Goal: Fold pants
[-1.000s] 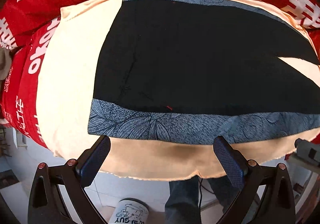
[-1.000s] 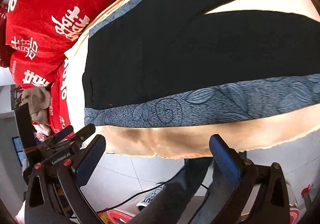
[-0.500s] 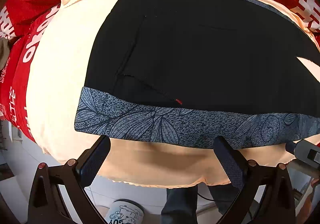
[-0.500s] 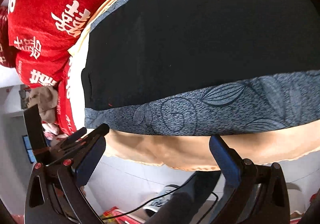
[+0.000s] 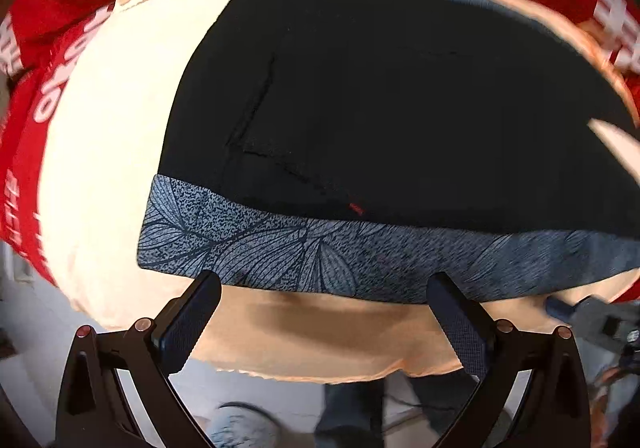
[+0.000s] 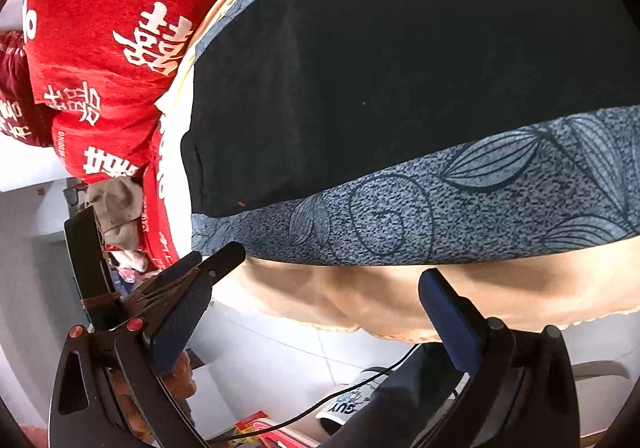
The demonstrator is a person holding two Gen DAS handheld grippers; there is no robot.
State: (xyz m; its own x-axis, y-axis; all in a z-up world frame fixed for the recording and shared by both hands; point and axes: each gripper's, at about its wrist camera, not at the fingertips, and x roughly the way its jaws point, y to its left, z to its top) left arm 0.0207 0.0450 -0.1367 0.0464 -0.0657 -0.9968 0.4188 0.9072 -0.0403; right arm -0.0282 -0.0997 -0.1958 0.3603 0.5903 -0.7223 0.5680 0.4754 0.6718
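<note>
Peach cloth (image 5: 100,168) bears one pants (image 5: 380,108); two grippers (left (image 5: 324,300), right (image 6: 316,300)) gape, holding nothing.

Matt black cloth pants (image 5: 400,96), speckled leaf-print trim band (image 5: 320,252), smooth peach sheet (image 5: 100,152), textured gripper pads (image 5: 188,320)

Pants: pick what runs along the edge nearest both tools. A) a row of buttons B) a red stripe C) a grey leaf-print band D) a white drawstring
C: a grey leaf-print band borders the black pants just ahead of the open left tool and right tool.
</note>
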